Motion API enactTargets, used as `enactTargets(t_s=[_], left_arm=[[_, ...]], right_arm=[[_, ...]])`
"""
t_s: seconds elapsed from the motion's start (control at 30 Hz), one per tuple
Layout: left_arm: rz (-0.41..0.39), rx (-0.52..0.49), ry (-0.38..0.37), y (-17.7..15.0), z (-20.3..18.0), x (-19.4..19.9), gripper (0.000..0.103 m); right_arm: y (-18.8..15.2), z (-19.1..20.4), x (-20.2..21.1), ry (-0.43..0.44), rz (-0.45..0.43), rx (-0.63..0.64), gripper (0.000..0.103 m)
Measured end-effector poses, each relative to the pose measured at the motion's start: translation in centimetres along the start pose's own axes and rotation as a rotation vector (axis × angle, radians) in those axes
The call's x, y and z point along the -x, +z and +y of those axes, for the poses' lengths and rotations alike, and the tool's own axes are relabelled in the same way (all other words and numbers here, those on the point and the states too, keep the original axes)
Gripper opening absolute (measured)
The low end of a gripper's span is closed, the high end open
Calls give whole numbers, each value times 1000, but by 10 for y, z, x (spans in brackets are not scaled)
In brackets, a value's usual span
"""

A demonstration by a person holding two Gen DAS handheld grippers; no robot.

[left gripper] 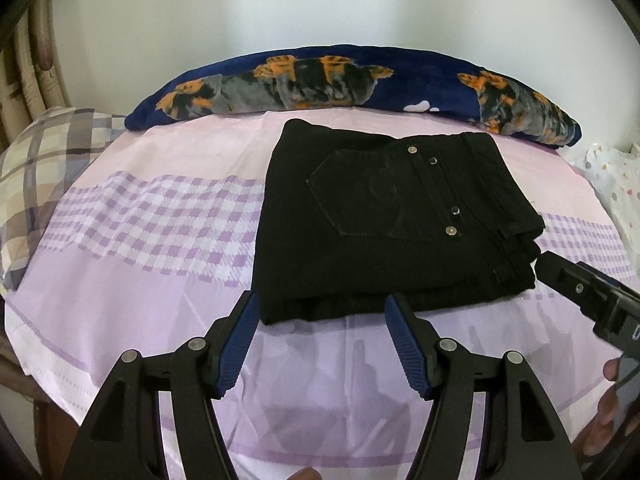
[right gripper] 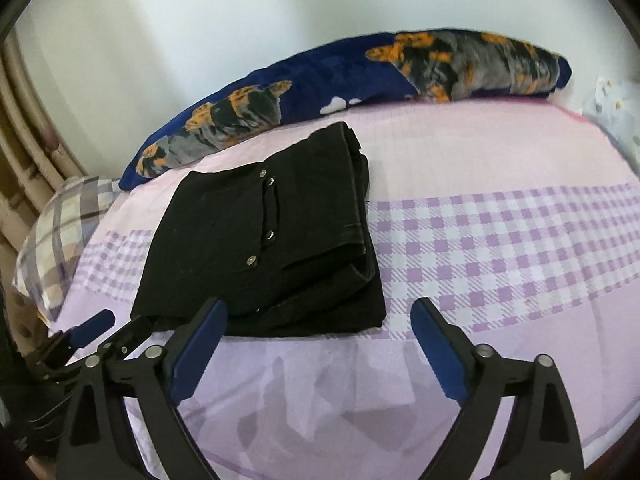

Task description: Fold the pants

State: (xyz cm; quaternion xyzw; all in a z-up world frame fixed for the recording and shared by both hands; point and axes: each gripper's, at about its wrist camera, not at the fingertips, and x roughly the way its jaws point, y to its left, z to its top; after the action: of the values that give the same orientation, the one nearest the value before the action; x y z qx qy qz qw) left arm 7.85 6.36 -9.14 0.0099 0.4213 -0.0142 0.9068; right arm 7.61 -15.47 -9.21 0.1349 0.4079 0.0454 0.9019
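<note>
Left tongs (left gripper: 320, 312) and right tongs (right gripper: 320, 320) both spread wide, empty. Folded pants (left gripper: 384, 216) lie on the bed just ahead. Risk: fingertip snagging the near edge, undoing layers.

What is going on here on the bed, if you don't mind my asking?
A person holding a gripper in each hand is folding black pants on a bed with a pink and purple checked sheet. The pants already lie in a compact folded stack. Both the left gripper and the right gripper are open and empty, just short of the stack's near edge. A dark blue patterned blanket lies behind, along the wall.
</note>
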Motion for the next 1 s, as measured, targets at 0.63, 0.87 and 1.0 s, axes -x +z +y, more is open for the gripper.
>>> enactTargets(t_s=[0.63,0.87,1.0], left_arm=[[-26,-17,52,-10,-6,14,66],[-20,-20,52,-12,-9,14,66],[-14,-30,49,-12,-9,12,66]], right_arm=[[-12,23,3,-43,-25,113,99],[-15,24,3,-50,-25,108,100],[-15,23,3,-50,-21,106,100]])
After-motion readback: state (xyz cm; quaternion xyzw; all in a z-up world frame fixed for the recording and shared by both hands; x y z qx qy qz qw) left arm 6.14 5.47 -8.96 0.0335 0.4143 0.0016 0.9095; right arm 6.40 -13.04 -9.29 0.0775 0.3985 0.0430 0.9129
